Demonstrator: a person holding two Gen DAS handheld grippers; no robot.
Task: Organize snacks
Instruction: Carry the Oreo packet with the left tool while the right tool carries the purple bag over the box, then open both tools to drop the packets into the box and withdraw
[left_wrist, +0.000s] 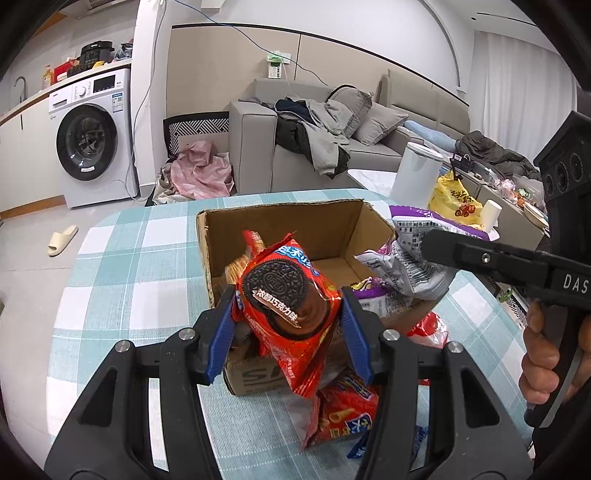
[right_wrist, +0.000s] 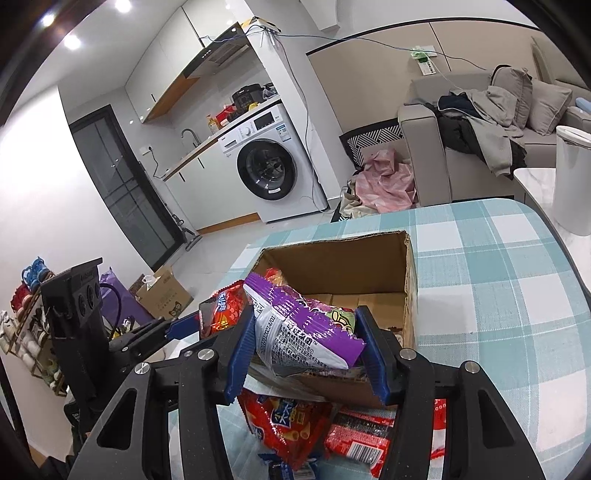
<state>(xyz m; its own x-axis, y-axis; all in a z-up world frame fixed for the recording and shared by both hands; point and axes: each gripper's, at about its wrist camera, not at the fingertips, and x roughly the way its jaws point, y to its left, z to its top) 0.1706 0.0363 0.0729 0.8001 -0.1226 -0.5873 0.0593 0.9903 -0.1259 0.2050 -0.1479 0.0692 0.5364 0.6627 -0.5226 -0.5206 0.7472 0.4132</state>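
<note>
Hovering over the cardboard box (left_wrist: 280, 221), both packets are being held pinched: Oreo packet (left_wrist: 291, 306) in the left claw (left_wrist: 288, 328), purple packet (right_wrist: 306, 332) in the right claw (right_wrist: 306, 350); each should be lowered well inside before the claws are opened.

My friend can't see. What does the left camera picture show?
The left gripper squeezes a red cookie packet above an open cardboard box on a checked table. The right gripper holds a purple snack bag beside it.
</note>
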